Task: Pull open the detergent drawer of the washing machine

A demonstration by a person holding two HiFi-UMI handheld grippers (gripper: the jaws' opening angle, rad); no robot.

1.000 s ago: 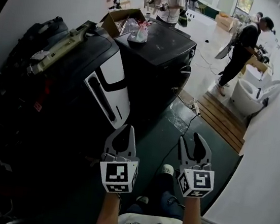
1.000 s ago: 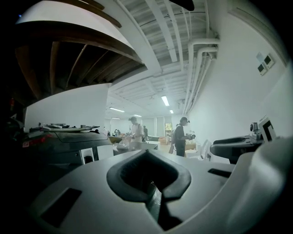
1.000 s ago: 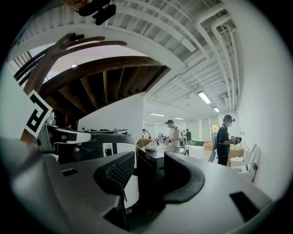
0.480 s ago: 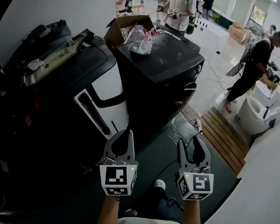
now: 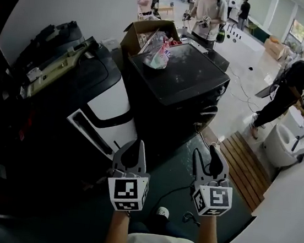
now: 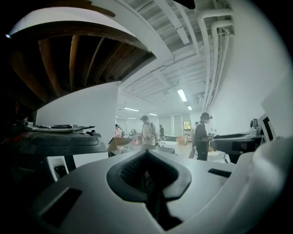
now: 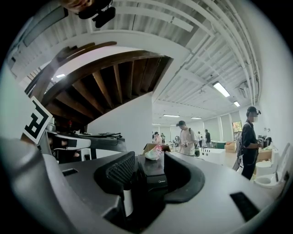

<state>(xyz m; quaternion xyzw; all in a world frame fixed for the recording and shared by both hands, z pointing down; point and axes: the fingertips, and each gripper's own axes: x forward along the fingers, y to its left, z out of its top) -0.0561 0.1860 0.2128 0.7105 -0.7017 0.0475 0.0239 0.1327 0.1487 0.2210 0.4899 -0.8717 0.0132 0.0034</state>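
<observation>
A black washing machine [image 5: 174, 76] stands ahead in the head view, its front turned toward the lower right. I cannot make out its detergent drawer from here. Both grippers are held level in front of me, well short of the machine and touching nothing. My left gripper [image 5: 131, 153] has its pads together with nothing between them, as the left gripper view [image 6: 147, 169] also shows. My right gripper [image 5: 209, 158] is open and empty. In the right gripper view the washing machine [image 7: 153, 167] shows far off through the gap of that gripper [image 7: 149, 176].
A bunched plastic bag [image 5: 158, 55] lies on the washer's top, with an open cardboard box [image 5: 144, 31] behind it. A black-and-white appliance [image 5: 109, 107] leans at the left. A wooden pallet [image 5: 243, 163] and a cable [image 5: 179, 191] are on the floor. Several people [image 5: 207, 14] stand beyond.
The washing machine and the appliance beside it have come nearer and lower in the head view as I move toward them. Both grippers keep their place before me, jaws unchanged.
</observation>
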